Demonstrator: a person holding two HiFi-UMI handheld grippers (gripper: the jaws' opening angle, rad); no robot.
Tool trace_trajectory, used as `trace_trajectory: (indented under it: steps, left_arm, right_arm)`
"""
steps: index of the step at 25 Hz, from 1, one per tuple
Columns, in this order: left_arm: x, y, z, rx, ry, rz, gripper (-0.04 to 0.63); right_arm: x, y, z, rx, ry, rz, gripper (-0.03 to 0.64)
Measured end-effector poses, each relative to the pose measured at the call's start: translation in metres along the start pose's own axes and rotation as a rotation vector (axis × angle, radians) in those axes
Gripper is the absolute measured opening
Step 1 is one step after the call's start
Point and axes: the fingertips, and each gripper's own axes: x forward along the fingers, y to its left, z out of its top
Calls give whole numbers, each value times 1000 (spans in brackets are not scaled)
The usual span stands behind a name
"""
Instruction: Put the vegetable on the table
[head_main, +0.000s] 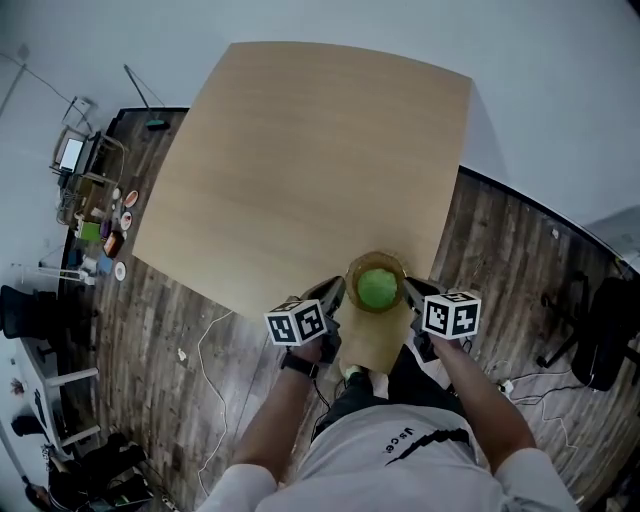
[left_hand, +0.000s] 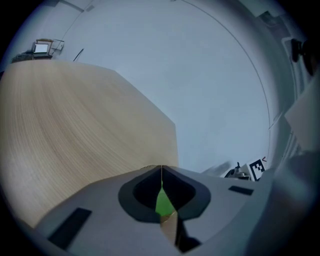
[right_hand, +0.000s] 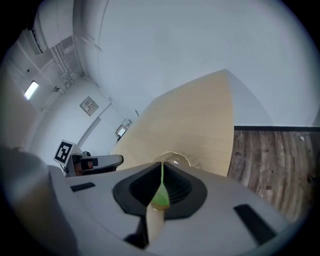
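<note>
A round green vegetable (head_main: 377, 288) lies in a clear glass bowl (head_main: 377, 260) at the near edge of the light wooden table (head_main: 300, 150). My left gripper (head_main: 332, 292) is at the bowl's left side, my right gripper (head_main: 410, 289) at its right side, both close to the rim. In the left gripper view the jaws (left_hand: 161, 172) meet in a thin line, and a sliver of the green vegetable (left_hand: 163, 204) shows below them. The right gripper (right_hand: 162, 172) is shut the same way, with the vegetable (right_hand: 160, 197) and the bowl rim (right_hand: 175, 159) just beyond it.
A shelf with small items (head_main: 95, 215) stands on the wooden floor to the left. A dark chair (head_main: 600, 340) is at the right, and cables (head_main: 215, 330) lie on the floor. The rest of the tabletop stretches away bare behind the bowl.
</note>
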Motion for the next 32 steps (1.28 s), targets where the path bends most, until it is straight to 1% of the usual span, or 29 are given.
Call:
trace_trajectory:
  steps: [4, 9, 12, 16, 21, 24, 32]
  left_arm:
    - [-22, -46, 16, 57, -45, -71, 14]
    - [-54, -90, 30, 132, -103, -128, 14]
    - [-76, -112, 37, 173, -141, -152, 14]
    - [-107, -137, 49, 259, -211, -181, 14]
    - [-143, -167, 58, 351, -286, -229, 14]
    - [-157, -180, 60, 382, -306, -244, 14]
    - [-187, -195, 66, 409, -354, -261, 14]
  right_arm:
    - [-20, 37, 17, -49, -72, 35, 21]
    - [-46, 74, 29, -88, -150, 70, 15]
    - [-65, 94, 36, -126, -195, 87, 15]
    - [-94, 126, 50, -194, -297, 131, 14]
    - [-121, 164, 59, -280, -407, 135, 14]
    - [-135, 183, 65, -308, -457, 146, 14]
    - [-170, 227, 75, -401, -557, 157, 14]
